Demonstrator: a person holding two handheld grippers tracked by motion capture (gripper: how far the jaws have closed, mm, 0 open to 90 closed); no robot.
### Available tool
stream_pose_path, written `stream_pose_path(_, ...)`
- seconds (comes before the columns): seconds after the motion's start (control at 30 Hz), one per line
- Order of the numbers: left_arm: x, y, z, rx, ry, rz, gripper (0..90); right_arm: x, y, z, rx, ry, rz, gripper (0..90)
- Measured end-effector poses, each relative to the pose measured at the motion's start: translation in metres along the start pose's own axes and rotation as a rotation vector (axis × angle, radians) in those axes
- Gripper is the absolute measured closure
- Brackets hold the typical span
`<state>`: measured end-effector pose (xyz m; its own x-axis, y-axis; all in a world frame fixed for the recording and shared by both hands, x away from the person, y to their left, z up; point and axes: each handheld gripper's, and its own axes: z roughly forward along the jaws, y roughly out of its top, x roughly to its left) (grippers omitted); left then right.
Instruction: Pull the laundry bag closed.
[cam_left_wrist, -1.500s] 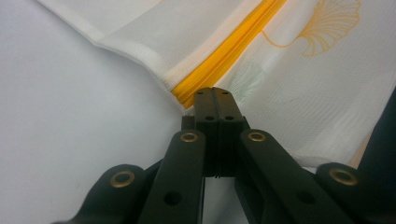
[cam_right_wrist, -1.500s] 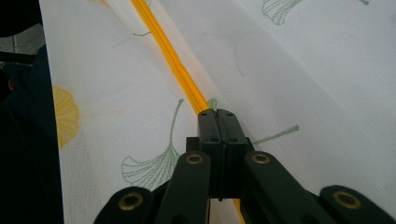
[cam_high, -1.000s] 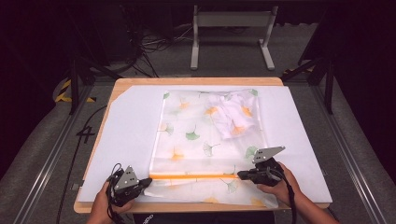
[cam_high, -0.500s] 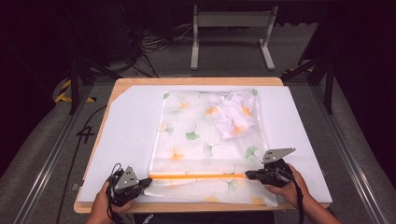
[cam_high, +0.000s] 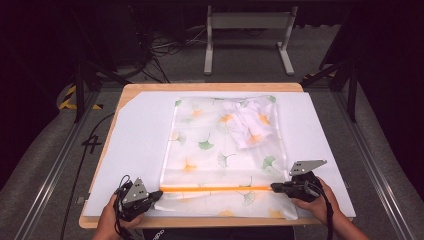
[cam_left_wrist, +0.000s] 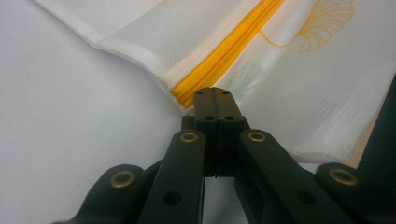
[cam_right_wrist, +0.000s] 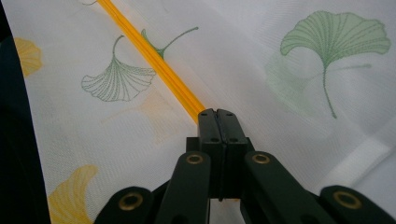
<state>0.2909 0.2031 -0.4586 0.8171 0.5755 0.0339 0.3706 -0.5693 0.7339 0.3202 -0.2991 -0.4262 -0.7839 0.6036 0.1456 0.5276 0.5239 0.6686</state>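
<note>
A sheer white mesh bag (cam_high: 220, 145) printed with ginkgo leaves lies flat on the white sheet (cam_high: 140, 130). An orange zipper (cam_high: 215, 189) runs across the bag near its front edge. My left gripper (cam_high: 159, 194) is shut on the zipper's left end at the bag's edge; in the left gripper view its jaws (cam_left_wrist: 213, 91) meet right where the zipper (cam_left_wrist: 233, 46) stops. My right gripper (cam_high: 274, 187) is shut on the zipper's right part. In the right gripper view the closed jaws (cam_right_wrist: 216, 112) cover the zipper (cam_right_wrist: 149, 53), hiding any slider.
A crumpled white cloth with orange print (cam_high: 250, 122) lies inside the bag at its far right corner. The sheet covers a wooden table (cam_high: 210, 87). A metal stand (cam_high: 247, 22) and cables are on the floor beyond it.
My right gripper has slid to the right along the zipper, and the orange line between the two grippers is longer. The left gripper has stayed put.
</note>
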Motion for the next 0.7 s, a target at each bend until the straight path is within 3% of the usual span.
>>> stream_pose_path(0.7,0.000,0.000,0.000,0.001,0.001,-0.005,90.0,-0.005,-0.015,-0.012,-0.002,-0.028,0.020,90.0)
